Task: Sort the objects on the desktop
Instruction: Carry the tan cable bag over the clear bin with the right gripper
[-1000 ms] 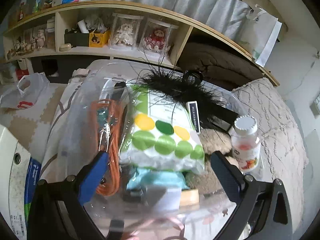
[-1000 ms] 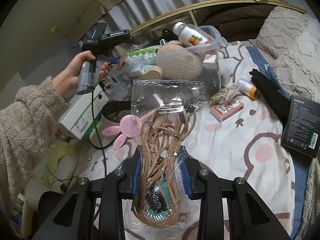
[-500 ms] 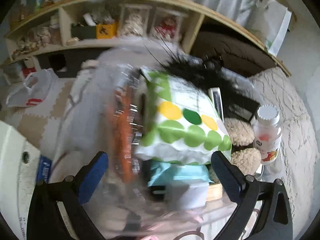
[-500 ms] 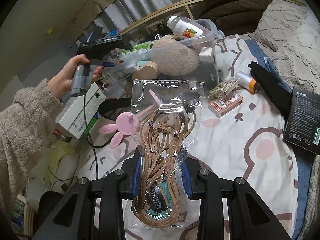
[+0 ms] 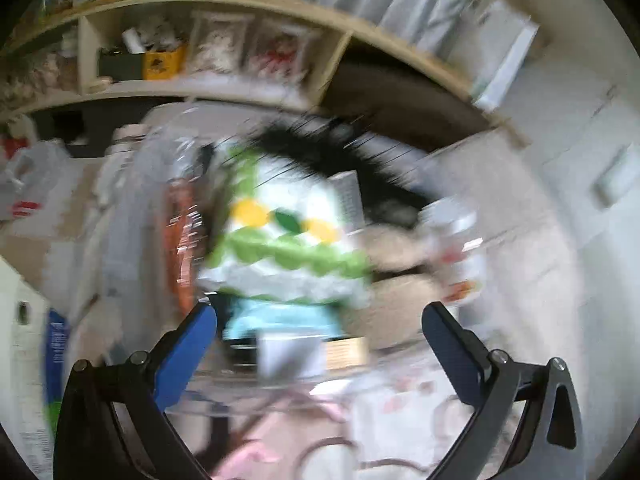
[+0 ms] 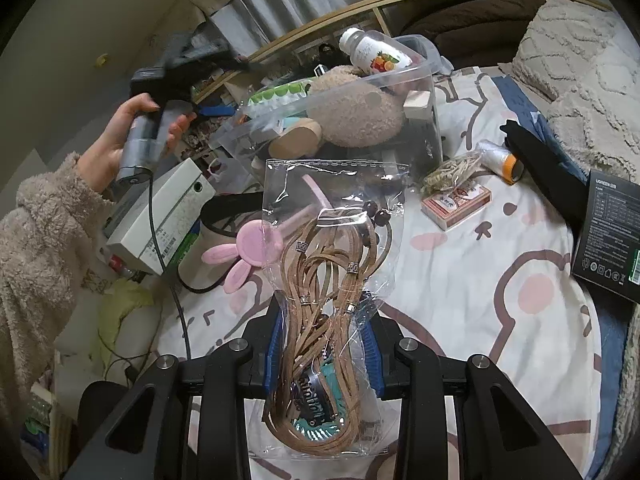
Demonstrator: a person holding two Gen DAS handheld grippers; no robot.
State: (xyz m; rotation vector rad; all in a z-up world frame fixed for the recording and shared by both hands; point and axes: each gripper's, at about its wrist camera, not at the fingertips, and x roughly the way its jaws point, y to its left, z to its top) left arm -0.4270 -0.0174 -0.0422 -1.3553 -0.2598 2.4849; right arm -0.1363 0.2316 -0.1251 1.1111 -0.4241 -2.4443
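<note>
Clear plastic sets the scene: a bin (image 6: 416,76), tilted and already crowded, sits at the far left-centre of the bedspread (image 6: 460,280), and most of the sorting looks done. In the blurred left wrist view the left gripper (image 5: 320,320) hangs released, its blue pads wide apart and nothing between them, just in front of the bin (image 5: 280,372), where a dotted pouch (image 5: 280,232), an orange cord (image 5: 182,240), a black feather (image 5: 328,152) and a bottle (image 5: 456,240) are packed. Seen from the right wrist, that bin also holds a plush (image 6: 356,112) and the bottle (image 6: 374,54) on top. Nearer the middle, the right gripper (image 6: 322,348) is clenched on a bag of brown cord (image 6: 328,280), held upright above the bedspread and short of the bin; by my reading this is the item in hand, next to go in. A pink bunny piece (image 6: 252,248) lies behind it. Further right, still loose, are a card box (image 6: 456,202), a small packet (image 6: 452,170), a white roll (image 6: 500,158), a black cloth (image 6: 540,172) and a dark box (image 6: 608,236). I judge about 5 or 6 things remain.
</note>
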